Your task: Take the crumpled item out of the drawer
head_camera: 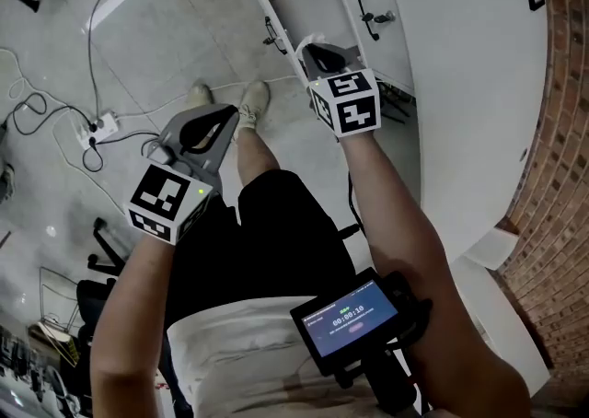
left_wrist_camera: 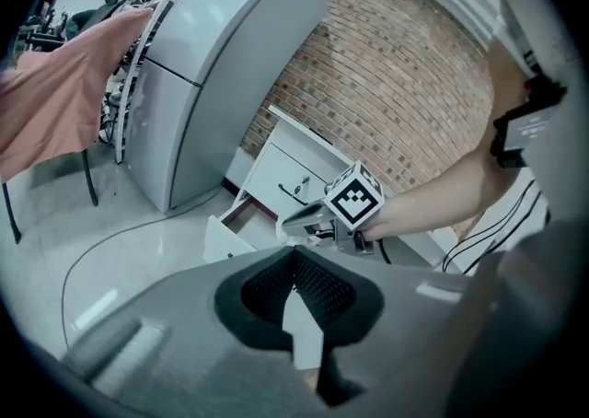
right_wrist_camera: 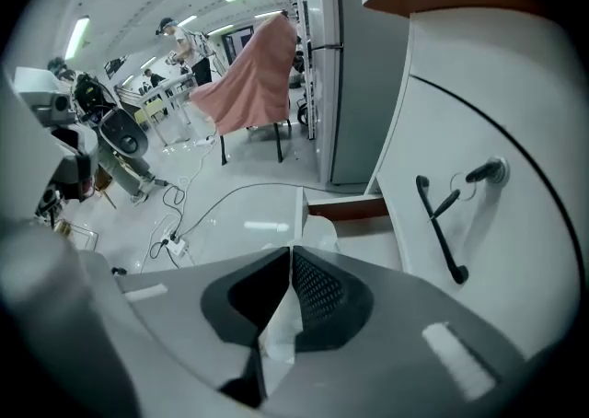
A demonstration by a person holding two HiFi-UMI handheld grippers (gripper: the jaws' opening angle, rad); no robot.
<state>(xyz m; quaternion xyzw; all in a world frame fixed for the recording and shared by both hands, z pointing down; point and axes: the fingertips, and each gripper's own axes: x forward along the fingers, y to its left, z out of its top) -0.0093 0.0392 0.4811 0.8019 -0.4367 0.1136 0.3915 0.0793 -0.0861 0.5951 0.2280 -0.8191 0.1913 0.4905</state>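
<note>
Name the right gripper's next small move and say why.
Probably draw the right gripper up and back from the open drawer: its jaws are shut on the white crumpled item, which sits close over the drawer, so carrying it clear is what remains.

White against black: the crumpled item shows pale between the dark, mesh-patterned fingers of your grey right gripper. Its cube bears black-and-white square markers. The drawer at 12 o'clock is white, edged brown. At 3 o'clock, a red-brown brick wall; at 10 o'clock, a glossy pale-grey floor.
</note>
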